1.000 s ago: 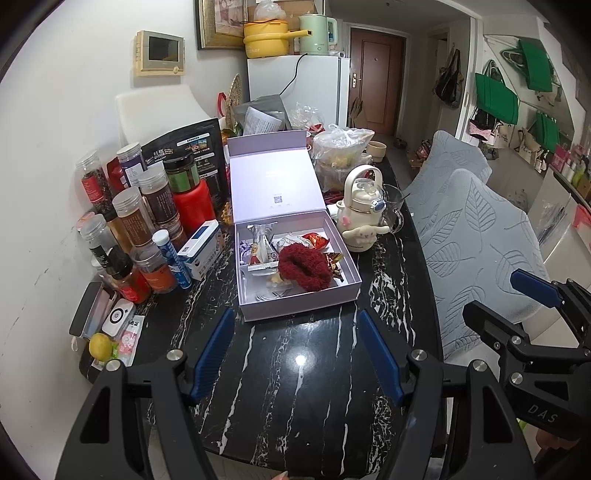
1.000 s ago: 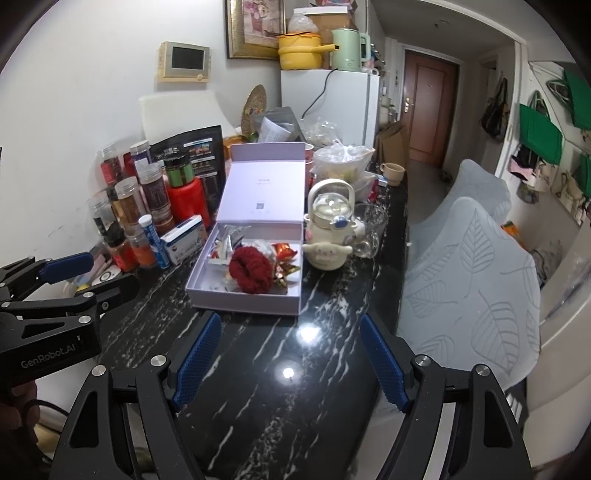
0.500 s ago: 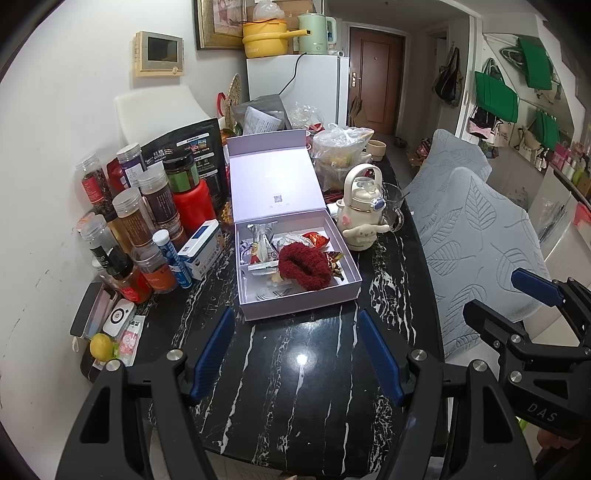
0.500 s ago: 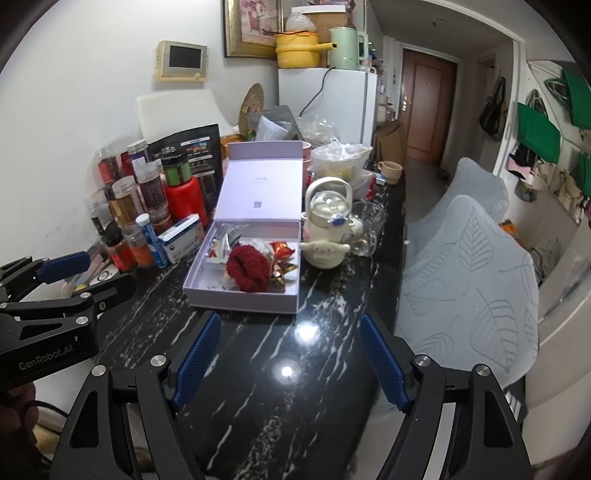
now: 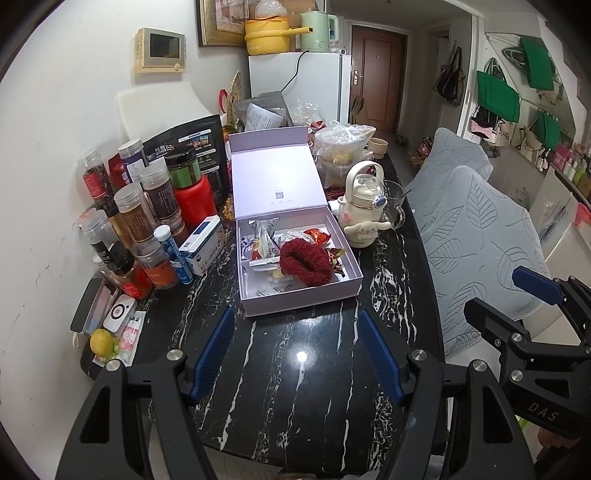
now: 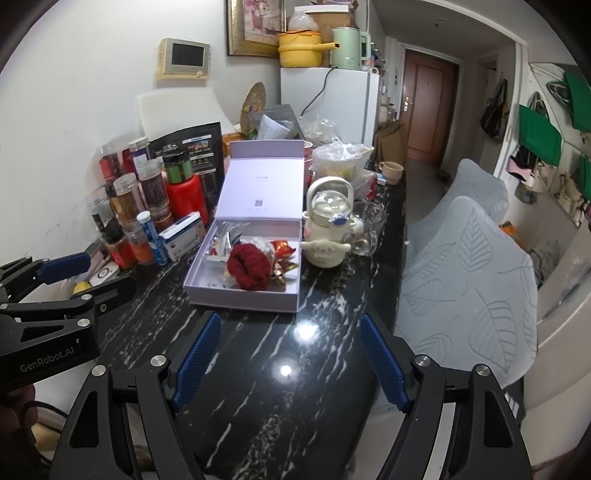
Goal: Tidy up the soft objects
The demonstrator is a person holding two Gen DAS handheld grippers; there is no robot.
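Nothing moved: both grippers, left gripper [image 5: 295, 350] and right gripper [image 6: 290, 356], hung open and empty; red scrunchie [image 5: 306, 263] ahead lay ungrasped in the lavender box [image 5: 303, 301].

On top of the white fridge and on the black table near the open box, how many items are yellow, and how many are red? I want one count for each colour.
Yellow: 2, the pot on the fridge and the lemon on the table.
Red: 2, the fluffy scrunchie in the box and the big red jar.
Total: 4
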